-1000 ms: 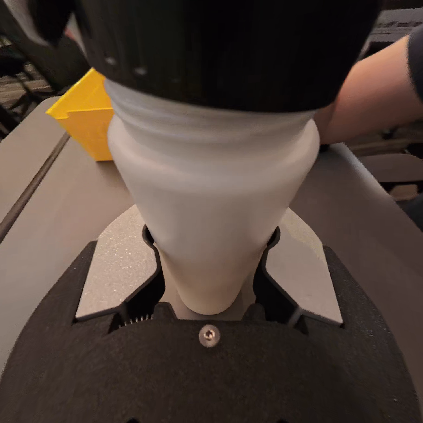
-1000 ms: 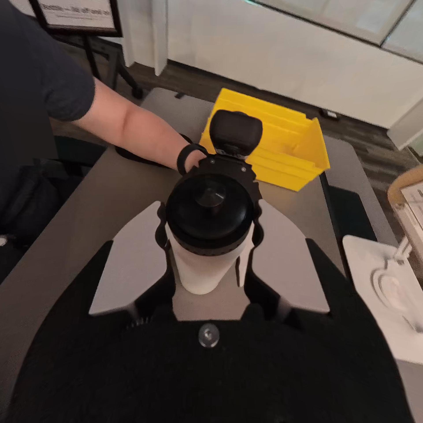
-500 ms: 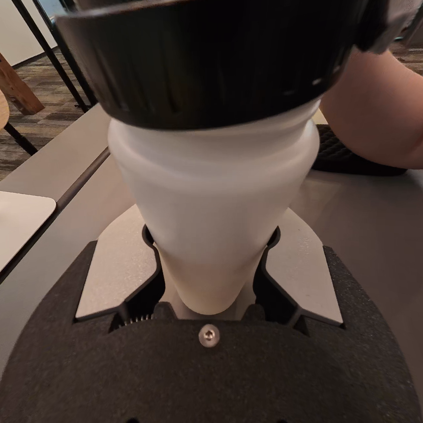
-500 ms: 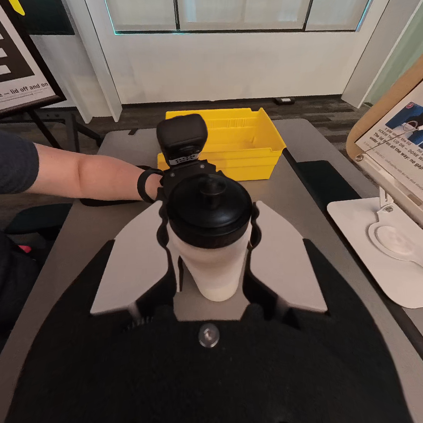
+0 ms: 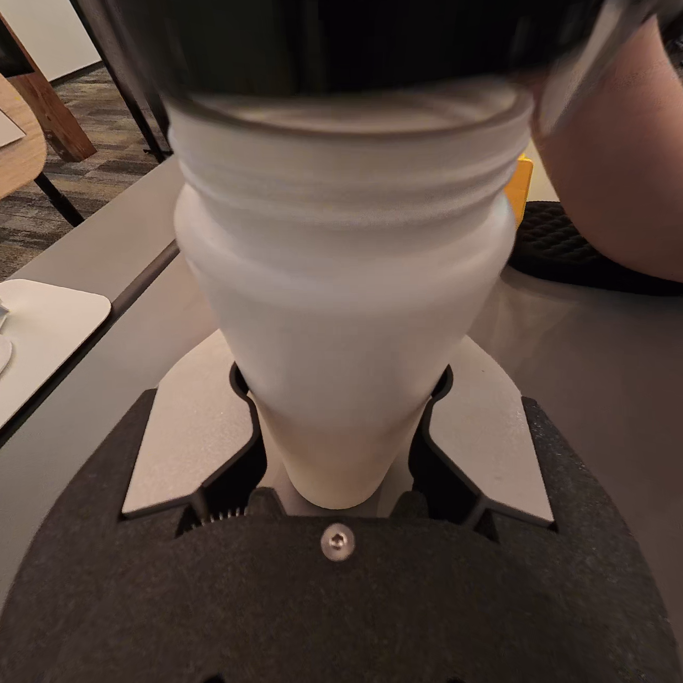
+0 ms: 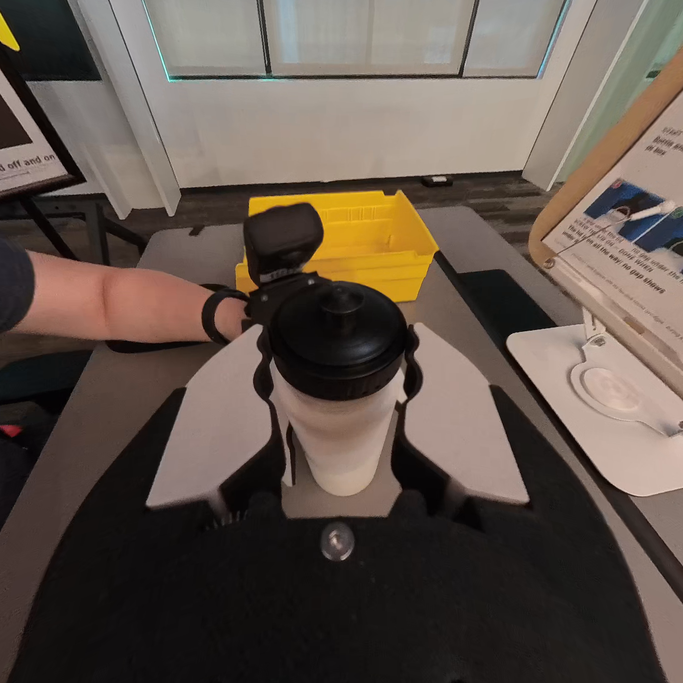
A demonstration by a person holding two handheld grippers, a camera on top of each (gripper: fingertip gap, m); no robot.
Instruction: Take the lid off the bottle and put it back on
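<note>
The white bottle (image 5: 343, 332) is squeezed low down by the left gripper (image 5: 342, 414). The black lid (image 6: 336, 340) is pinched by the right gripper (image 6: 338, 366). Threads are seen; the lid is not fully on.

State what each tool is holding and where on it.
Left tool clamps the white bottle on its lower body. Right tool grips the black lid by its ribbed rim.

**Black over white, yellow behind**

A plain black lid (image 6: 334, 342) is topping a milky white bottle (image 6: 338, 443). Matte grey is covering the table (image 6: 122, 399), a bright yellow bin (image 6: 369, 240) is glowing behind, and a black honeycomb-textured mat (image 5: 565, 255) is showing darkly.
</note>
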